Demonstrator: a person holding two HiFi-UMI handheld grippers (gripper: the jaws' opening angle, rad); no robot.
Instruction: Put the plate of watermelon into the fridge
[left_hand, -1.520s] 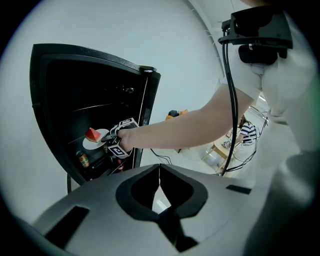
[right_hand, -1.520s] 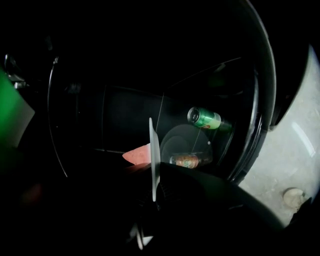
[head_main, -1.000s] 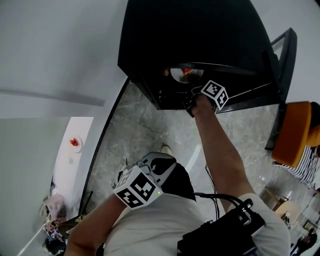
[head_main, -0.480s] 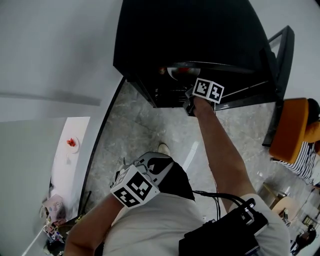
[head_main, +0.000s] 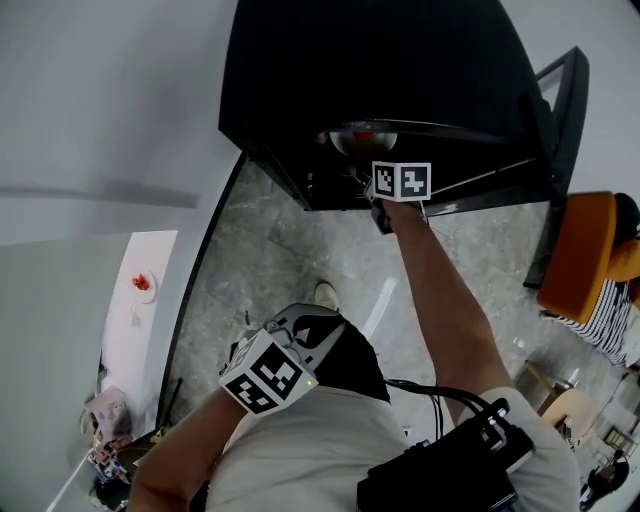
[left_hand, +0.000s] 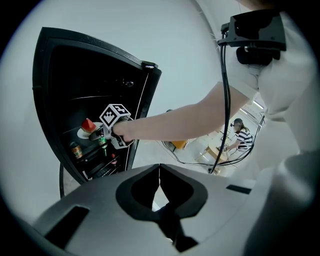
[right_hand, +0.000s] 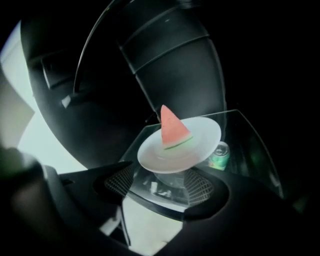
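A white plate (right_hand: 180, 145) carrying a red watermelon wedge (right_hand: 172, 127) rests on a glass shelf (right_hand: 240, 135) inside the black fridge (head_main: 380, 60). My right gripper (right_hand: 161, 184) is at the shelf's front edge. Its jaws are opening, the mesh pads (right_hand: 120, 182) stand wide apart just below the plate's near rim, and neither presses on it. From the head view the plate (head_main: 362, 137) shows just beyond the right gripper (head_main: 385, 190). My left gripper (head_main: 300, 335) hangs low by the person's waist, shut and empty, seen close in its own view (left_hand: 159, 172).
The fridge door (head_main: 560, 150) stands open at the right. A green can (right_hand: 219, 155) sits under the glass shelf, and bottles (left_hand: 76, 150) fill lower racks. An orange chair (head_main: 585, 265) is at the right, and a white counter (head_main: 135, 320) holding another watermelon plate (head_main: 142, 284) is at the left.
The right gripper's marker cube has turned and shifted left at the fridge opening while the plate stays on the shelf. The left gripper has barely moved.
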